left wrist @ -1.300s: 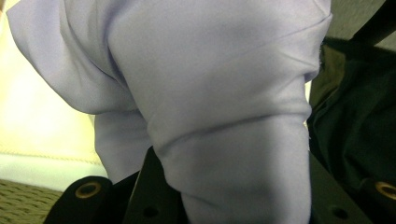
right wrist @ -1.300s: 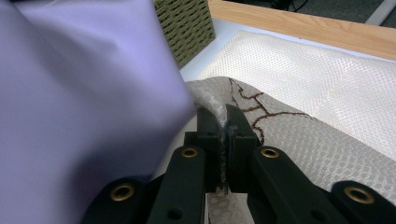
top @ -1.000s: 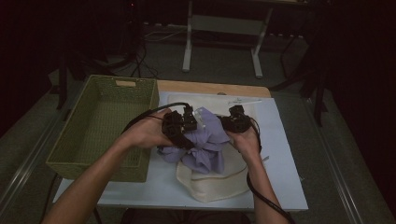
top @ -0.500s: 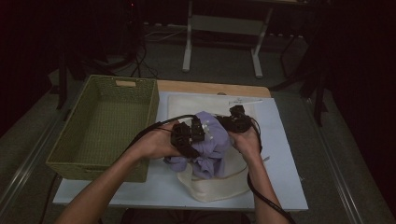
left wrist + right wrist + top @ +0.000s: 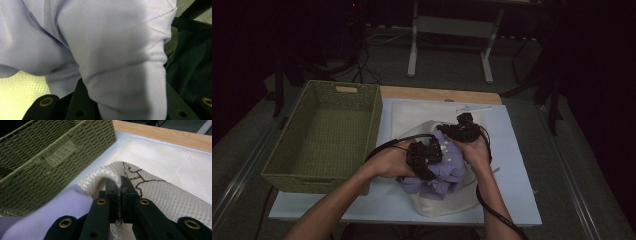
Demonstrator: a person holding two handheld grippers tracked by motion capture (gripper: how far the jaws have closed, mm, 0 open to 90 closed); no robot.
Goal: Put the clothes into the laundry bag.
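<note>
Clamping the rim of a cream mesh bag (image 5: 160,195), the right gripper (image 5: 119,192) has its two black jaws pressed together with the woven edge pinched between them, right where a brown stitched line runs across the fabric. In the high view the right gripper (image 5: 464,131) sits at the far side of the bag's mouth, held from below by the person's right hand (image 5: 476,152). Just beside it, the left gripper (image 5: 424,156) is buried in a lavender garment (image 5: 447,167); in the left gripper view the lavender cloth (image 5: 120,62) drapes down between the black jaws and hides their tips, so I cannot tell whether they are closed on it or merely pushed into it. The garment lies bunched at the opening of the bag (image 5: 447,202), partly in it and partly spilling over the near-left edge, between the two grippers. The bag rests on a white mat (image 5: 512,165) on the surface. To the left of the bag, close to the left hand (image 5: 387,160), stands a green woven basket (image 5: 282,165), touching the mat's edge.
</note>
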